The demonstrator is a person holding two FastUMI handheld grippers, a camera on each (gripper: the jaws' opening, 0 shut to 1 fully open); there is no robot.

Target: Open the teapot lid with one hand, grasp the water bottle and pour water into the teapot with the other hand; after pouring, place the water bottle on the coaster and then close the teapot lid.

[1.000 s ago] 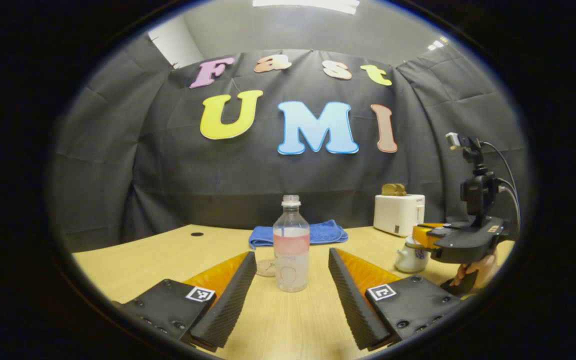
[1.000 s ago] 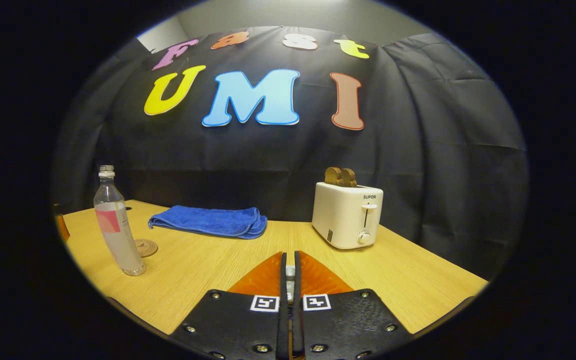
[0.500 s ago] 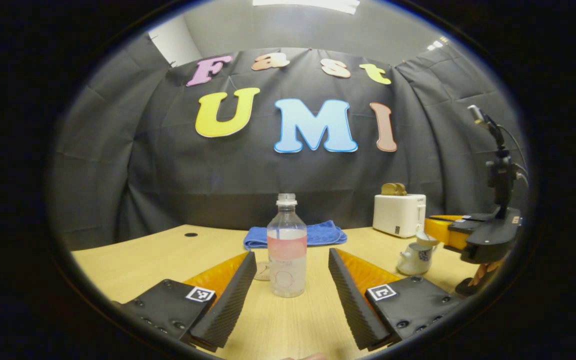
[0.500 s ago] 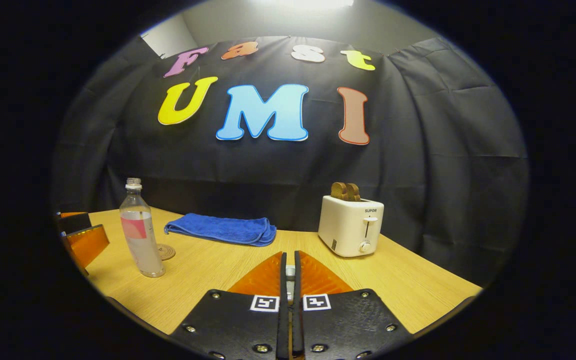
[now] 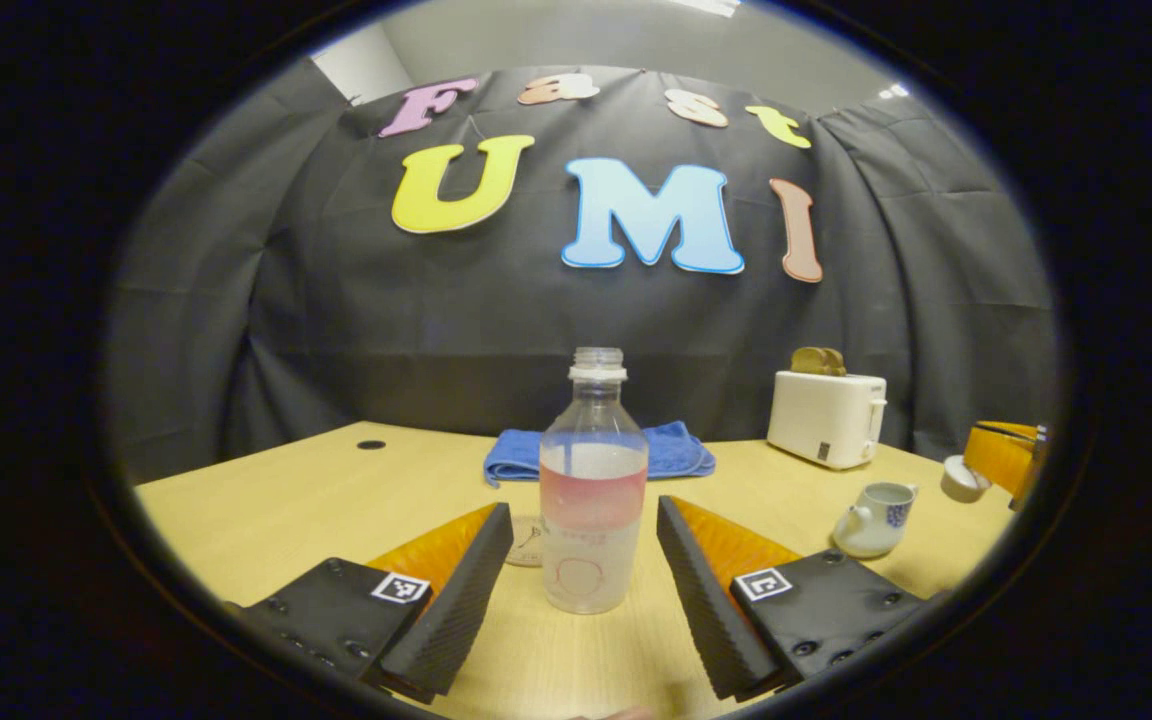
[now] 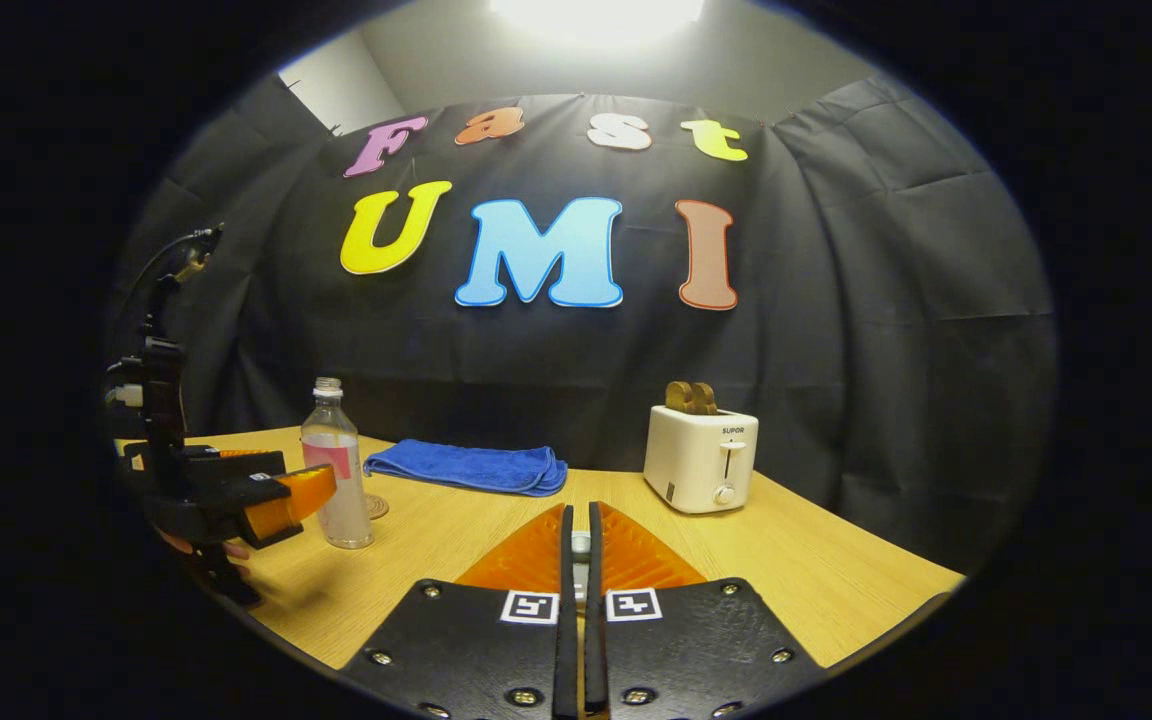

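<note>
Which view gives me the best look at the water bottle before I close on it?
The left gripper view: the water bottle stands upright, large and centred between the open left tool, cap off, pink label band clear. In the right gripper view the bottle is small and far left, beside the left tool.

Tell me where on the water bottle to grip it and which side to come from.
Grip the water bottle on its straight labelled body, below the shoulder, coming level from the near side. It stands upright, uncapped and part full, already centred between the open left gripper fingers, so a mid-body hold should keep it steady.
</note>
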